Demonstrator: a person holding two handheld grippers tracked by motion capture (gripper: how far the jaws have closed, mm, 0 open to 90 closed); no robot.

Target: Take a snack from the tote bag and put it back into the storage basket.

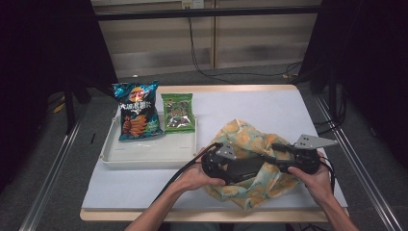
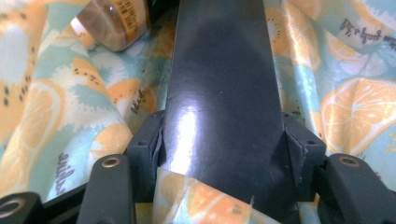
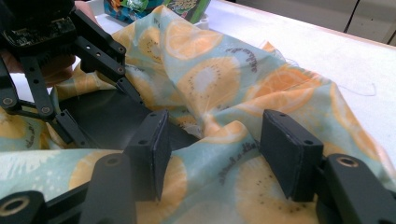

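Near the front edge of the tabletop, right of centre: a crumpled fruit-print cloth bag with a dark flat box in its mouth, long axis running left to right along the front edge, one end toward each hand

Left tongs clamped on the dark flat box, one pad on each long side, box stretching straight away from the camera into the bag (a brown-labelled jar lying just beside it among the folds)

Right tongs apart, fairly wide, hovering over a ridge of the fruit-print cloth bag; whether the pads touch the fabric cannot be told

At the back left of the tabletop: a white tray carrying a blue chip packet and a green snack packet, side by side, tops toward the far edge
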